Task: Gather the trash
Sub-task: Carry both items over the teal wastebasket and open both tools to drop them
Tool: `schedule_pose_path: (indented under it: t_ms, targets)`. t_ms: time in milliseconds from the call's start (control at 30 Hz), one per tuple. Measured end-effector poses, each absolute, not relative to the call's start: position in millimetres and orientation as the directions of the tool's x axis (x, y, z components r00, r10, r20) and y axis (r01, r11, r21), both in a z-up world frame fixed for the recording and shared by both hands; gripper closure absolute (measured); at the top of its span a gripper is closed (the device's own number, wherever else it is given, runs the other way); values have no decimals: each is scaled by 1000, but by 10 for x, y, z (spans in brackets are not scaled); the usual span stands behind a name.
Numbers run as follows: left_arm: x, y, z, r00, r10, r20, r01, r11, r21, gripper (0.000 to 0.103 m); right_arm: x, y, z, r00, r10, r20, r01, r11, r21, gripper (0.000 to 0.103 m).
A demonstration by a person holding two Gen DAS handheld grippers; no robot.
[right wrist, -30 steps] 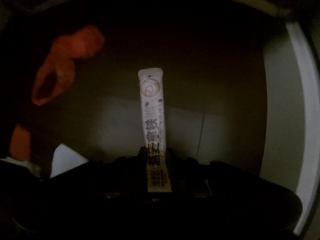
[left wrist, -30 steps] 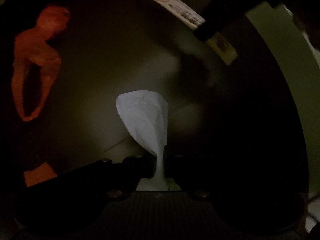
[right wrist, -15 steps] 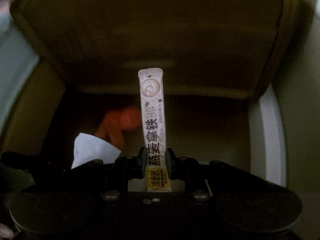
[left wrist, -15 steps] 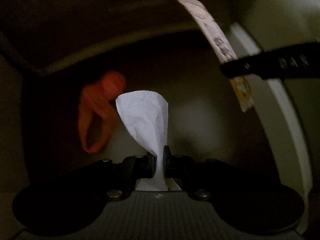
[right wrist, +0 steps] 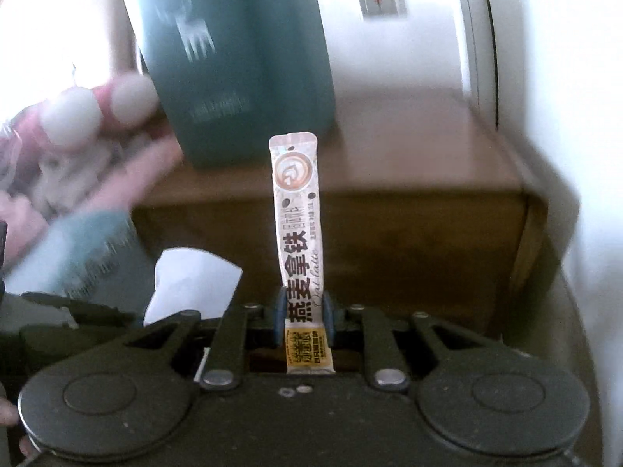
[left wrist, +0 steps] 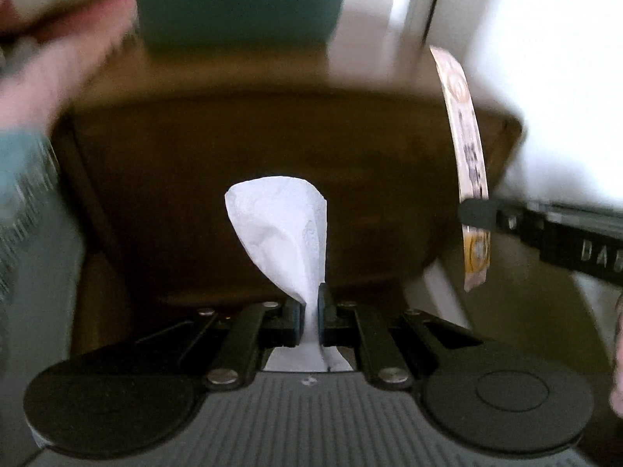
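Left gripper jaws clamped on tissue; right gripper jaws pinching latte sachet. Both pieces collected, neither dropped yet; bin not visible.

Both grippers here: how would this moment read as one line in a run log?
left gripper: shut on tissue | right gripper: shut on latte sachet | backdrop: wooden cabinet, teal box

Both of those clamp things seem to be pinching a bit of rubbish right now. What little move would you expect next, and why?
Probably carry both pieces on toward a bin, tools kept shut. The left tool pinches a white tissue and the right tool a latte sachet, both upright in front of a wooden cabinet. No bin shows, so releasing now would drop them.
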State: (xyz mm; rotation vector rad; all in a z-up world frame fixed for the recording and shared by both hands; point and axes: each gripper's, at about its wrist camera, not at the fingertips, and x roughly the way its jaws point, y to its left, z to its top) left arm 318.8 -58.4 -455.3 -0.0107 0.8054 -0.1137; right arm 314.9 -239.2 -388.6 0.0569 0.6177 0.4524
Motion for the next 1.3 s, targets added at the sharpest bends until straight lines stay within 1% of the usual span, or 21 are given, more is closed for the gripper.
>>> schedule_pose_path:
  t_ms: [133, 233, 433, 633, 833, 933, 1000, 1167, 1233, 1300]
  targets:
    - [3191, -508, -4080, 761, -112, -639, 113, 993, -39, 95, 3144, -2305, -3450, 760, 457, -463, -429, 887, 171, 85]
    - [3153, -525, -3681, 809, -100, -579, 120, 993, -5, 95, 3123, -2284, -3119, 783, 471, -406, -453, 879, 146, 85]
    - [3082, -603, -2910, 880, -85, -467, 132, 989, 69, 95, 3248, -2288, -2418, 807, 513, -291, -492, 858, 147, 85]
    - [3140, -631, -2086, 932, -84, -351, 124, 988, 94, 95, 3410, -2208, -1747, 839, 513, -182, -505, 858, 88, 85]
    - [3236, -716, -1415, 966, -53, -254, 91, 986, 142, 95, 3808, -2040, -1320, 857, 496, -140, -487, 868, 94, 85]
    - [3343, -753, -1212, 978, -21, -207, 59, 982, 180, 95, 3974, -1944, -1181, 874, 469, -126, -462, 883, 85, 85]
    - [3410, -782, -1084, 982, -4, -186, 41, 980, 194, 95, 4134, -1891, -1122, 871, 474, -128, -463, 880, 108, 85]
    - [3796, -712, -999, 983, 92, -161, -55, 974, 219, 95, 4379, -1702, -1054, 881, 451, -143, -443, 892, 88, 85]
    - [4045, -626, -1007, 974, 146, -172, -104, 967, 232, 95, 4463, -1616, -1063, 885, 440, -152, -432, 898, 79, 85]
    - [4236, -563, -1042, 966, 174, -192, -129, 965, 226, 95, 4515, -1553, -1099, 886, 436, -157, -428, 900, 85, 85]
